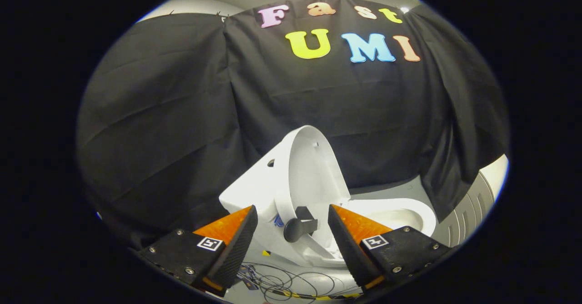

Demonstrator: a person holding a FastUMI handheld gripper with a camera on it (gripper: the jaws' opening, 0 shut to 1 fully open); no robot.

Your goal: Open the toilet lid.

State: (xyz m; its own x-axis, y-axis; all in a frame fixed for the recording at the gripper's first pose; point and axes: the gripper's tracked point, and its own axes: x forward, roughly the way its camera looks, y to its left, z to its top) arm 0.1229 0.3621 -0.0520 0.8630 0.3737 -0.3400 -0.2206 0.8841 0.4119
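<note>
A white toilet (400,213) stands just ahead of my fingers, seen from its side. Its lid (304,172) is raised, standing nearly upright and leaning back toward the tank (248,190). A black knob handle (298,226) sticks out from the lid's edge, in line with the gap between my fingers and a little beyond them. My gripper (292,226) is open, its orange and black fingers (236,240) spread wide to either side of the knob, touching nothing.
Black cloth walls hang behind and to both sides of the toilet. Thin black cables (277,283) and a yellow-black striped tape lie on the pale floor below my fingers. A white ribbed panel (473,208) stands past the bowl on the right.
</note>
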